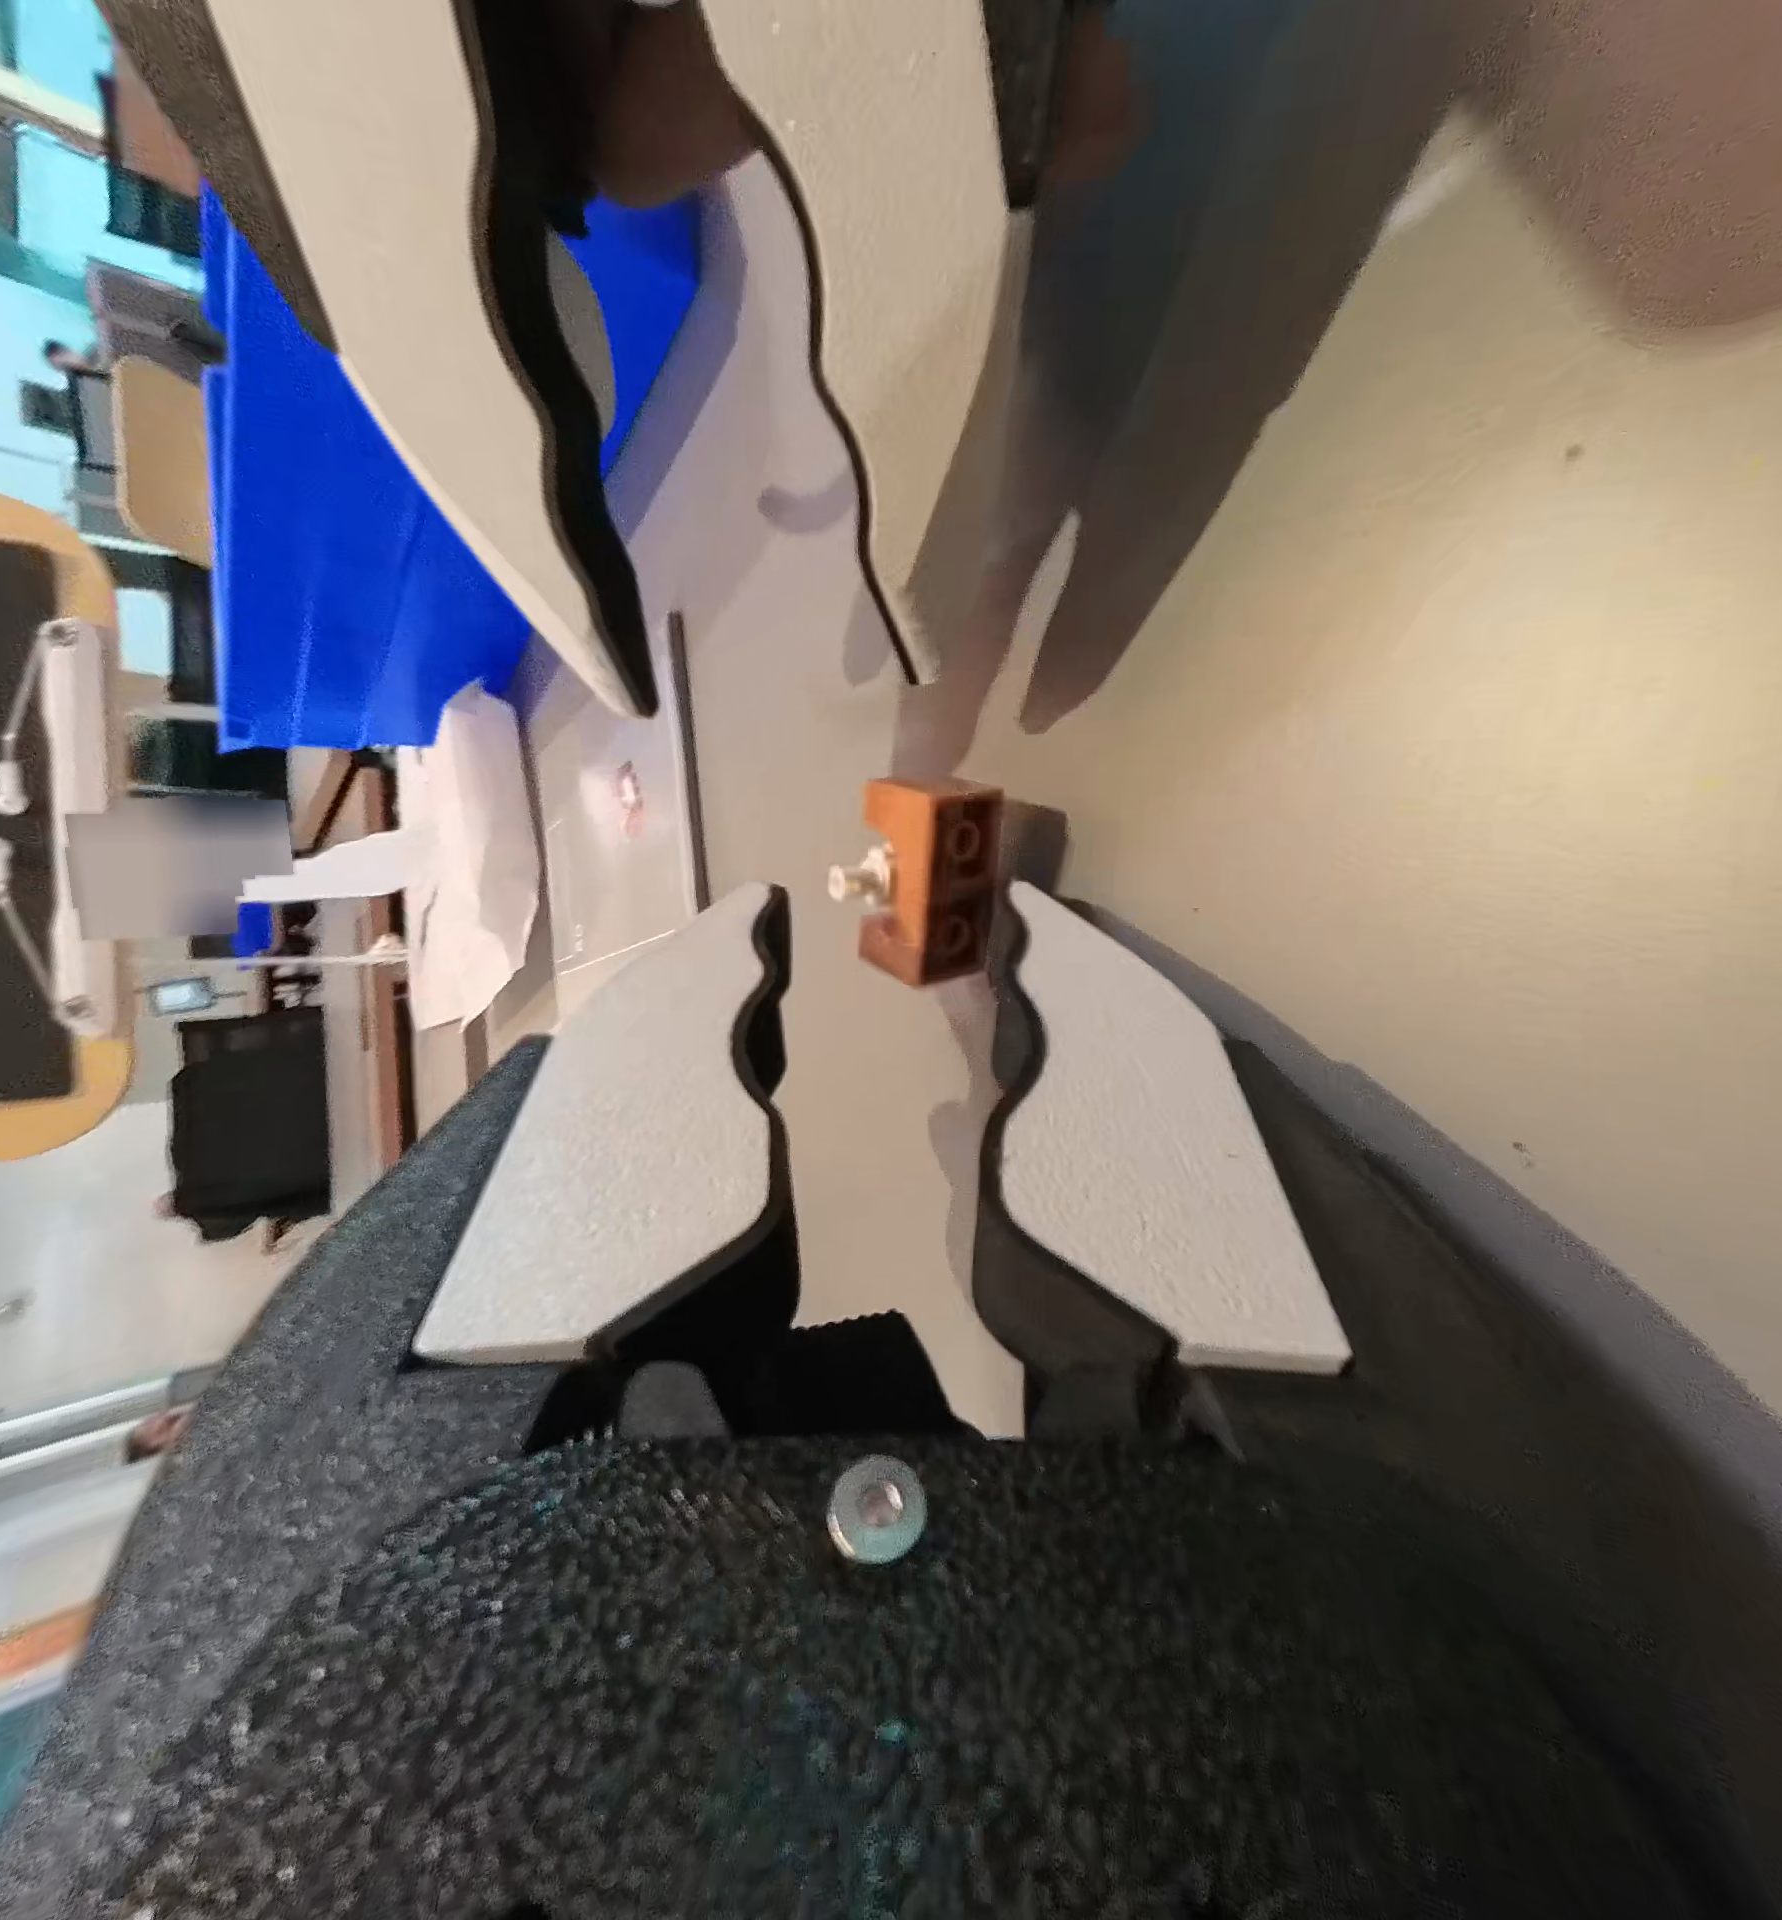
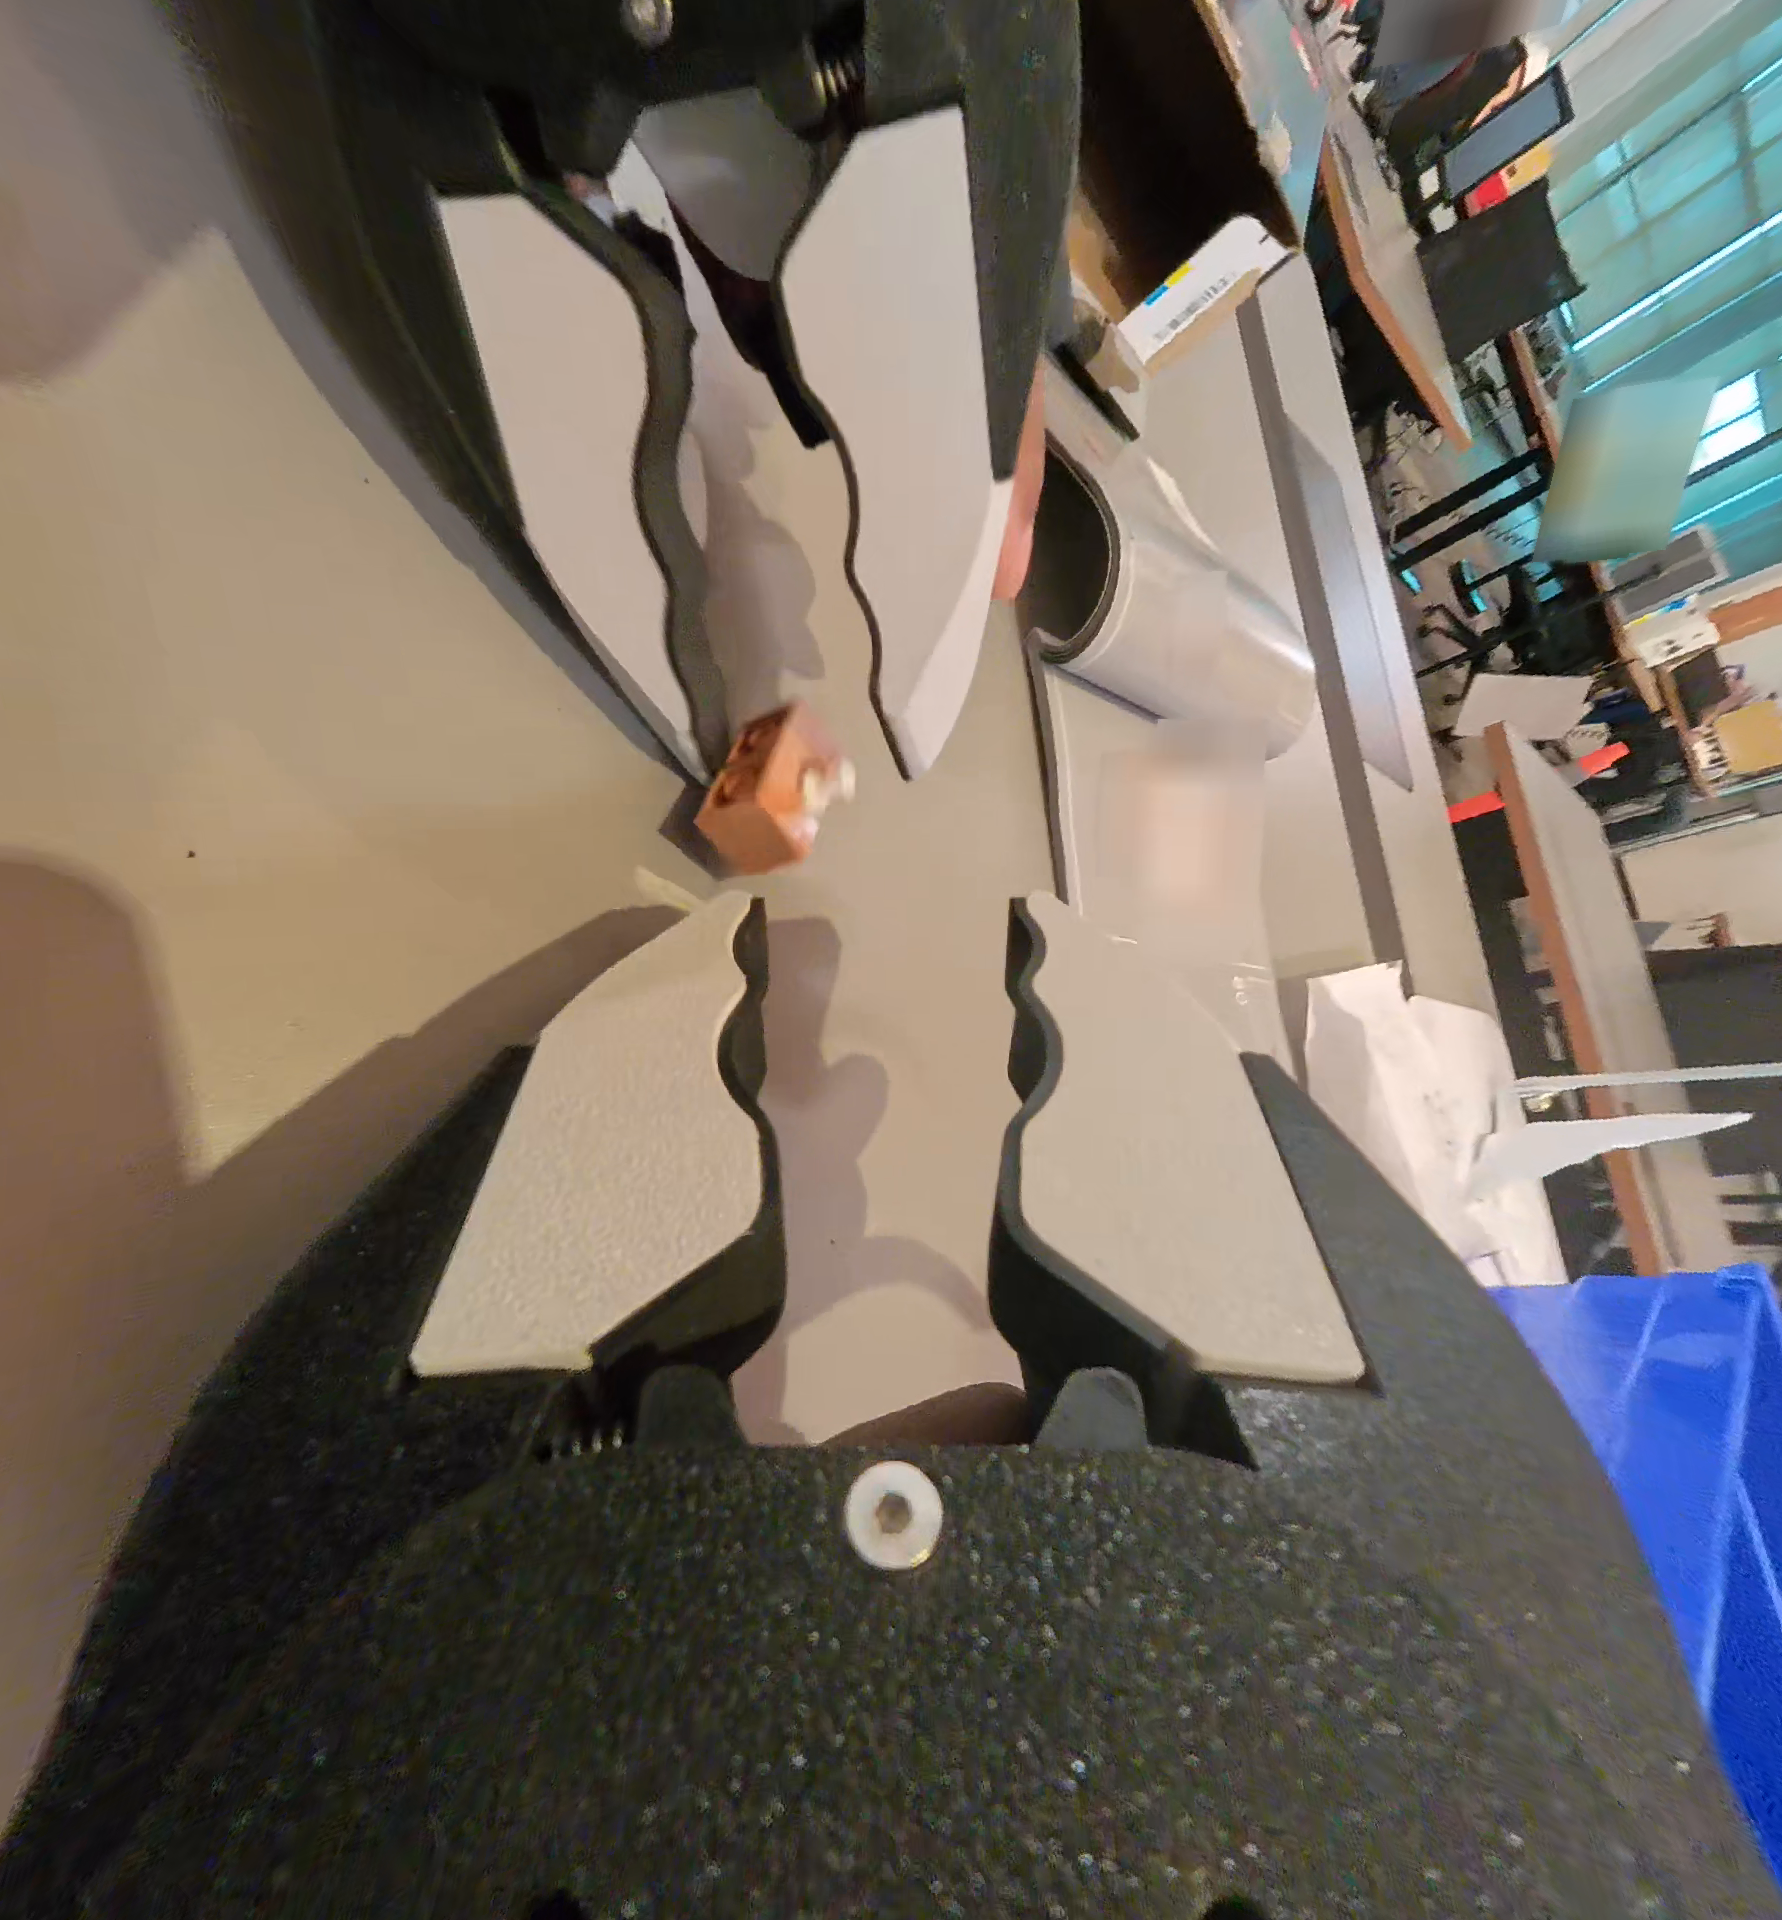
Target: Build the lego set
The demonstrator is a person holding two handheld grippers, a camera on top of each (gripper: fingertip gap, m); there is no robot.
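Observation:
A small brown brick point(image 1: 934, 883) with a silver pin sticking out of its notch lies against the pale table point(image 1: 1489, 727), blurred. My left gripper point(image 1: 897, 904) is open. The brick sits just past its fingertips, close to the table-side finger point(image 1: 1074, 1039), and the other pad stands clear of it. My right gripper point(image 2: 885, 904) is open and empty, facing the left one. In the right wrist view the brick point(image 2: 762, 790) lies at the tip of the left gripper point(image 2: 804, 769), ahead of my right gripper's fingers. The right gripper point(image 1: 778, 691) also shows in the left wrist view, beyond the brick.
A blue bin point(image 1: 347, 520) stands on the table behind the right gripper and also shows in the right wrist view point(image 2: 1697, 1507). A roll of grey sheet point(image 2: 1178, 603), a cardboard box point(image 2: 1178, 281) and white papers point(image 2: 1406, 1091) lie farther off. Desks and chairs fill the room behind. Less than 4 cm separates the two grippers' tips.

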